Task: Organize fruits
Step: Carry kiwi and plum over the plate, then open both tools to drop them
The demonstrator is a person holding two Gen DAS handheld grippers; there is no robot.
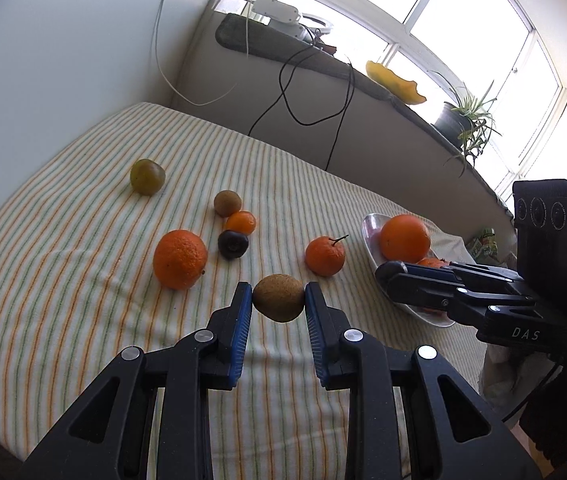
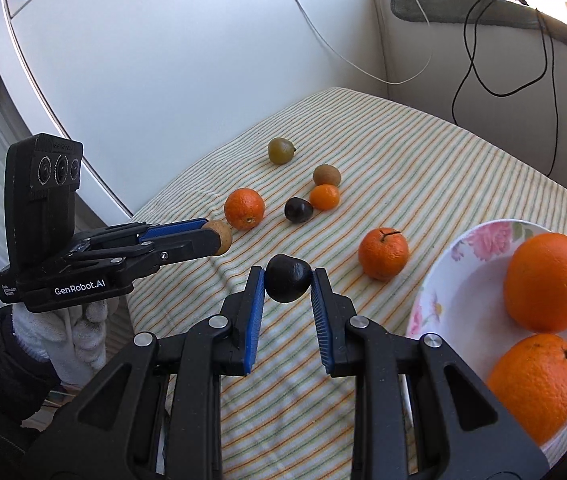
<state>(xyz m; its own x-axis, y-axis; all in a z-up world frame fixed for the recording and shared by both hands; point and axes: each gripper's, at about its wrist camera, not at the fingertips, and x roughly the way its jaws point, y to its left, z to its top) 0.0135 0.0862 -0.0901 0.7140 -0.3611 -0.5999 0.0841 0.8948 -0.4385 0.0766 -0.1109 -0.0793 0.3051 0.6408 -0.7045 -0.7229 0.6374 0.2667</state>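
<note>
Between left hand-held gripper [image 1: 278,298] pads: kiwi [image 1: 278,297]; right hand-held gripper [image 2: 288,284]: plum [image 2: 287,283].

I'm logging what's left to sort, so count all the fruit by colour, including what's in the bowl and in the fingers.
Orange: 5
Brown: 2
Dark purple-black: 2
Green: 1
Total: 10

The right gripper [image 1: 391,276] carries the white letters "DAS" on the black base of its body, seen from the left wrist view. The left gripper [image 2: 219,236] carries "GenRobot.AI" in white on the side of its base; smaller print beside that is too small to read.
</note>
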